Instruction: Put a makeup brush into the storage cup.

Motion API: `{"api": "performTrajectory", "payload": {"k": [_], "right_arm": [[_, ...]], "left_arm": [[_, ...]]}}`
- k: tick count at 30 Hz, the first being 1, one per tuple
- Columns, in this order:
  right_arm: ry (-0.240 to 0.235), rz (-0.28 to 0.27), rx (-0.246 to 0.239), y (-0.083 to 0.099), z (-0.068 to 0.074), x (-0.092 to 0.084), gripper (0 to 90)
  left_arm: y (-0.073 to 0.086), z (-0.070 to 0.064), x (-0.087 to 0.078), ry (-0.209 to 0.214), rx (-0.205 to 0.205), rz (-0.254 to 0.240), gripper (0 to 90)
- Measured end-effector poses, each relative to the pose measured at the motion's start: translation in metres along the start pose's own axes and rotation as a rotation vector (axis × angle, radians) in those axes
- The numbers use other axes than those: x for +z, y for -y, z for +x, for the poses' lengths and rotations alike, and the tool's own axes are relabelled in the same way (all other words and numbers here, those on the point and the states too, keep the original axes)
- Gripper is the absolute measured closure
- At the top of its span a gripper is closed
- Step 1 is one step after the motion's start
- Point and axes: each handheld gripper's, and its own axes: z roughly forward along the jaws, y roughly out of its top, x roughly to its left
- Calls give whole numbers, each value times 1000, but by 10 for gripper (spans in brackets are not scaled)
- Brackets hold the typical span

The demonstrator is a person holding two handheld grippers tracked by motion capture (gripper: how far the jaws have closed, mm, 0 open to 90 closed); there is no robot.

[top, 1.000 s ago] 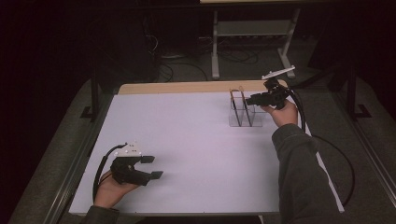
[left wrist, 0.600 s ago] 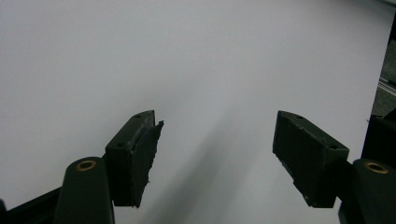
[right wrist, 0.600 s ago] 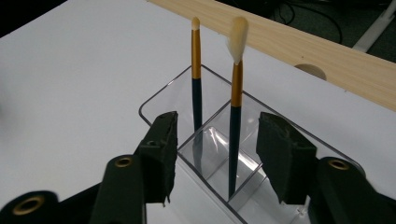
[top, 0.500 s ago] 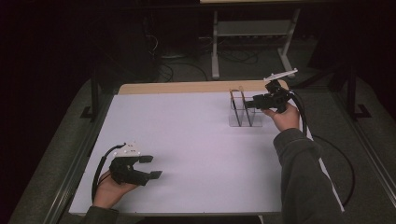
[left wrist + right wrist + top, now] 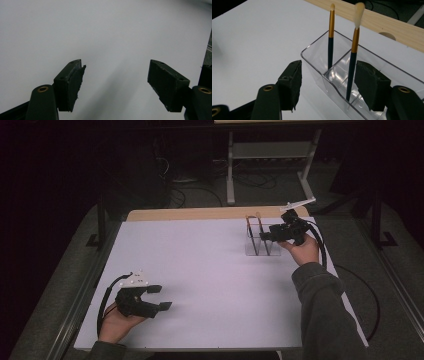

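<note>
brushes — two of them stand upright in a clear divided holder (image 5: 372,75). the nearer brush (image 5: 352,62) rises between the right gripper (image 5: 329,82) fingers, close beside the right-hand finger (image 5: 372,85), untouched; the farther brush (image 5: 330,42) stands beyond the fingertips. those jaws have just been opening. left gripper (image 5: 115,82) — fingers spread over bare white table (image 5: 75,30).

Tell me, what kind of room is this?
Probably a lab or workshop set up for recording tasks. A plain white table stands in a dark room, cables lie on the floor behind it, and a clear holder with two paintbrushes sits ready.
</note>
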Motion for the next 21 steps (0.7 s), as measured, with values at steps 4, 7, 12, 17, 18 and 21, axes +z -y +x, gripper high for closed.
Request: {"api": "performTrajectory", "payload": {"k": [4, 7, 12, 17, 18, 21], "right_arm": [[1, -1, 7, 2, 2, -2, 370], [2, -3, -5, 5, 4, -4, 364], [-2, 1, -5, 7, 7, -6, 352], [-5, -6, -6, 9, 11, -8, 346], [-5, -5, -1, 10, 12, -8, 343], [-6, -8, -3, 13, 14, -8, 338]], "left_arm": [[0, 0, -1, -9, 1, -5, 269], [-1, 1, -2, -16, 1, -13, 266], [0, 1, -2, -21, -4, -16, 262], [-1, 1, -2, -25, -3, -17, 259], [-1, 0, -2, -25, -4, -19, 259], [-1, 0, -2, -28, 0, -23, 258]]}}
